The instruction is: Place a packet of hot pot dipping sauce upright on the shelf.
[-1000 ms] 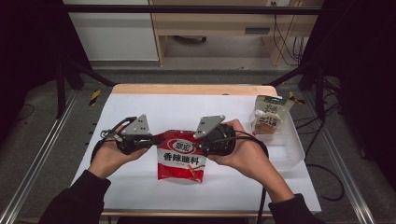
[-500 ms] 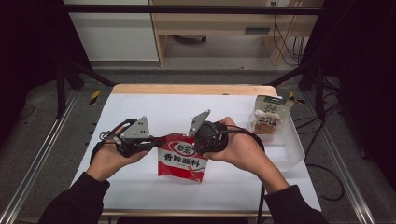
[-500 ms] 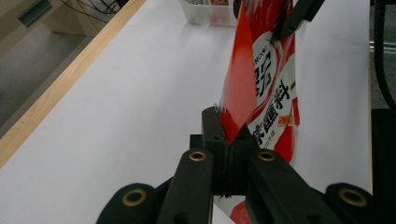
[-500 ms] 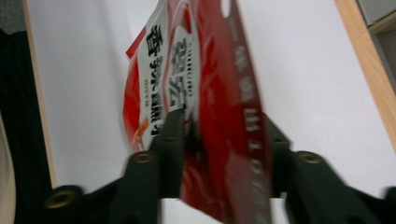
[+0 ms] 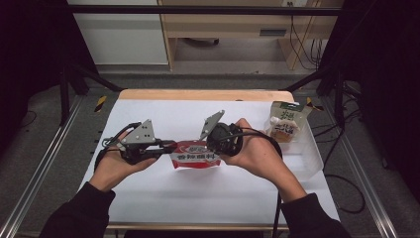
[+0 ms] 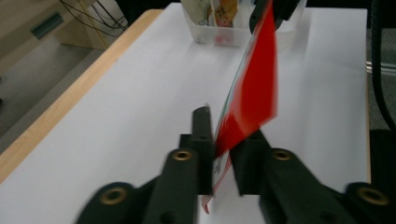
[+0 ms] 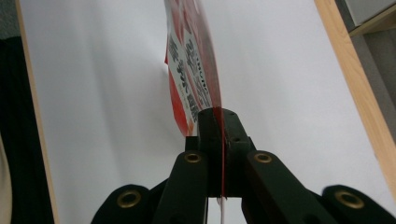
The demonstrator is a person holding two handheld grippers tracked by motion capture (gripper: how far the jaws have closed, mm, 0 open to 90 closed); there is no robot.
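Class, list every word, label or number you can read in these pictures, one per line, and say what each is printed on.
"香辣脆料", as best it reads: large dark characters on the white band of the red packet, high view.
Red packet, right gripper view: the same dark characters run sideways, foreshortened; small Latin letters beside them are too blurred to read.
Red oval logo at the packet's top: too small.
Carton in the clear bin: print too small to read.

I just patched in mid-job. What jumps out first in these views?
The red sauce packet held up over the middle of the white table, stretched between both grippers. The right gripper is clamped on its edge; the left gripper has just been opening, the packet's edge between its jaws. A clear bin with a snack pouch sits at the table's right.
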